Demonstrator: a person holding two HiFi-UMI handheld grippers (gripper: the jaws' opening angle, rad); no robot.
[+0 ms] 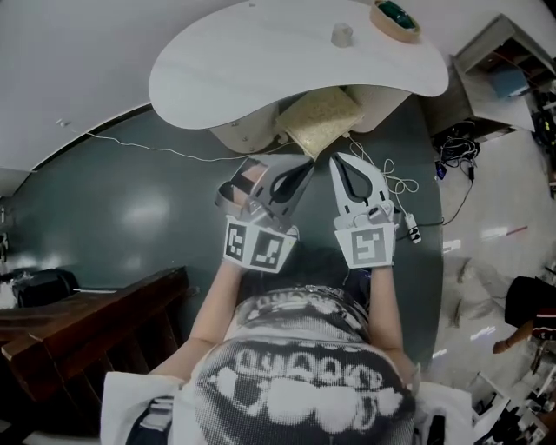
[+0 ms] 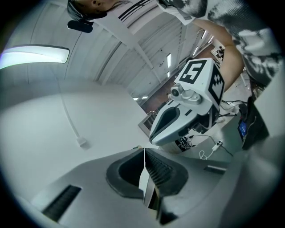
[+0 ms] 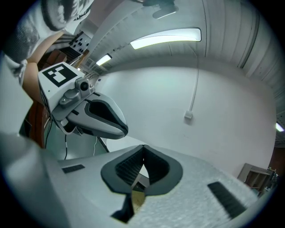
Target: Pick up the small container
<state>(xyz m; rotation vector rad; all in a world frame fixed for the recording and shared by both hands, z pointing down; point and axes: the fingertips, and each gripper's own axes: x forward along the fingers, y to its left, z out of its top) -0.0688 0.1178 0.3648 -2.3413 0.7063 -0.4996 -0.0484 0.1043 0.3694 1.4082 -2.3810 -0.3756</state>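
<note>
Both claws are fully closed with nothing in them. The left gripper [image 1: 300,174] and right gripper [image 1: 345,172] sit mid-frame in the head view, well short of the white table [image 1: 226,78]. The small container [image 1: 342,35] stands top centre on it. Risks as I see them: arriving closed would knock it over, and the tan ring [image 1: 395,19] at top right could get grabbed instead.

White table [image 1: 261,83] bears small container [image 1: 342,35], round object [image 1: 395,19].

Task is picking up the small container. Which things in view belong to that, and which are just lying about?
Job: small container on the white table; left gripper, right gripper, both shut, empty.
Lying about: tan ring on the table, yellow cushion, floor cables.
</note>
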